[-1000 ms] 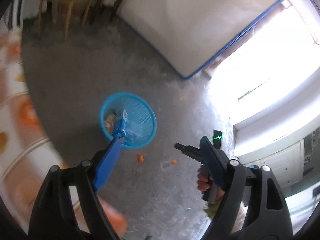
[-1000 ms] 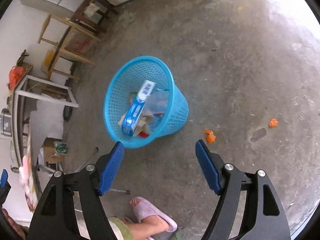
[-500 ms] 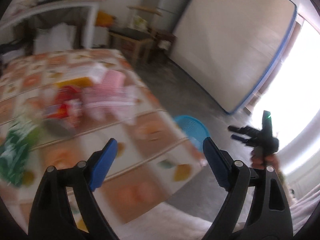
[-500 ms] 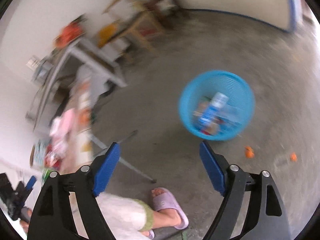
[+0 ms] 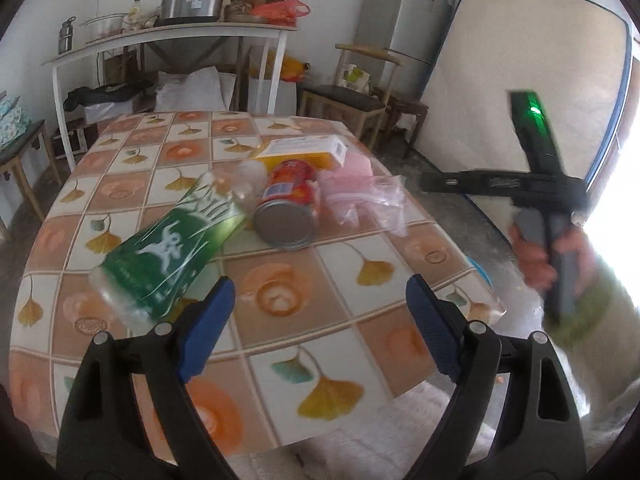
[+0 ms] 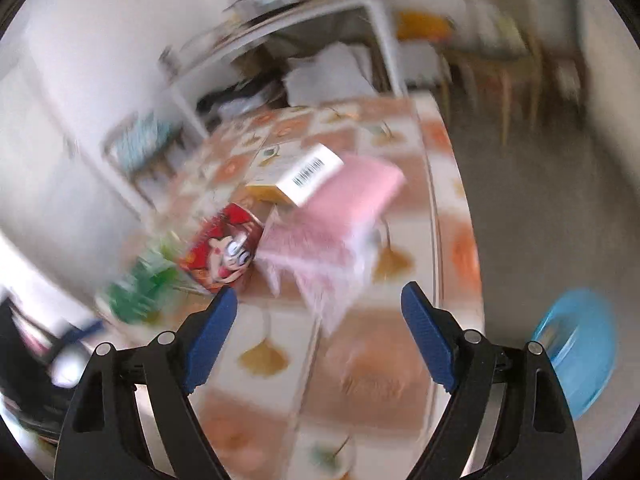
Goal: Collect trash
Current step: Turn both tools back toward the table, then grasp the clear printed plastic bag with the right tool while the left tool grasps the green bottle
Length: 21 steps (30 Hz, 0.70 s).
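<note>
tiled tablecloth, barcoded box, green-labelled bottle

Grey fridge & mattress vs wall, concrete floor.

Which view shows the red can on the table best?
The left wrist view: the red can lies on its side, sharp, its metal end toward the camera, beside the green bottle. The right wrist view shows the can smeared by motion blur, only its printed side visible.
</note>
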### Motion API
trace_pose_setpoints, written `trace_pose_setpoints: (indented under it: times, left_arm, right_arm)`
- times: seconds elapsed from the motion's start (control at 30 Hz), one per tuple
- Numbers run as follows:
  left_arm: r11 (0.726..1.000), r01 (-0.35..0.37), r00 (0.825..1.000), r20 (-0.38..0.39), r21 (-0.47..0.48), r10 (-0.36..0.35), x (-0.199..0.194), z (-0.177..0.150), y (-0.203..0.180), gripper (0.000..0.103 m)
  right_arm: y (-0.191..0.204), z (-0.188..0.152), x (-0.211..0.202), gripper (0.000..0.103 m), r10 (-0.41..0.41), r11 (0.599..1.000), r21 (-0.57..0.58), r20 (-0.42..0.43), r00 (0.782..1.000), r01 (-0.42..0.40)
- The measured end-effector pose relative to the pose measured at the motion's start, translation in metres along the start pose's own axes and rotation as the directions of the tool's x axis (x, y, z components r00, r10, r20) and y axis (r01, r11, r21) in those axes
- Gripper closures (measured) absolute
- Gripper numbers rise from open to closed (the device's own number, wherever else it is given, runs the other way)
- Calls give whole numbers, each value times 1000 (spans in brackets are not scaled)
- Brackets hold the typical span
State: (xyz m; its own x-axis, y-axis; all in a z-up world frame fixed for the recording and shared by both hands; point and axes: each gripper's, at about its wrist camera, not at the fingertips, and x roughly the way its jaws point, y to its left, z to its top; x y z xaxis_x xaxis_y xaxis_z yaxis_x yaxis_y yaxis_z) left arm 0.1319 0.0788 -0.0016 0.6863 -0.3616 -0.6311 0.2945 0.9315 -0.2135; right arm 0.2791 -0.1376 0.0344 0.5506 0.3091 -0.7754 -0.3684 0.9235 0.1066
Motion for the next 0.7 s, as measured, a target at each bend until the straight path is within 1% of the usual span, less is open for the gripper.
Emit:
trace_pose_setpoints:
  times: [0.03, 0.07, 0.1, 0.17, 0.2, 0.27, 0.37, 0.43, 0.5, 0.53, 0.6, 0.7]
  left_arm:
    - [1000, 5, 1000, -5, -8, -5, -1, -2, 5, 20]
    - [1000, 7, 1000, -10, -13, -7, 2, -4, 8, 20]
    - [1000, 9, 1000, -13, -18, -9, 2, -5, 12, 20]
    - [1000, 9, 1000, -15, -25, -10, 4, -7, 15, 20]
    - [1000, 11, 1000, -14, -29, -11, 4, -8, 17, 20]
    - [999, 12, 1000, -11, -36, -12, 4, -8, 21, 20]
    - [1000, 4, 1000, 3, -23, -4, 1, -9, 24, 20]
    - [1000, -5, 1000, 16, -12, 5, -2, -8, 26, 20]
    - [1000, -13, 1000, 27, -6, 13, -5, -7, 29, 20]
    - [1000, -20, 999, 33, -6, 21, -8, -5, 31, 20]
    - [999, -35, 998, 51, -6, 35, -11, 0, 37, 20]
    - [998, -61, 996, 70, -7, 61, -13, 10, 49, 20]
  right_arm:
    - [10, 6, 11, 21, -38, 993, -111, -19, 999, 36]
    - [15, 11, 18, 21, -55, 982, -182, -43, 998, 46]
    - [23, 15, 34, 21, -74, 960, -276, -94, 993, 45]
    - [28, 18, 52, 21, -109, 928, -370, -150, 983, 46]
    - [31, 19, 65, 21, -141, 905, -422, -171, 975, 57]
    - [33, 19, 80, 21, -170, 885, -462, -201, 965, 60]
    - [37, 25, 95, 21, -173, 889, -457, -247, 953, 43]
    - [36, 25, 94, 22, -154, 902, -431, -258, 954, 29]
    - [38, 22, 88, 31, -136, 914, -406, -264, 955, 17]
    - [39, 20, 85, 33, -139, 917, -398, -266, 954, 23]
    - [41, 13, 81, 52, -143, 928, -371, -285, 948, 29]
    - [42, -2, 70, 58, -118, 956, -293, -306, 945, 25]
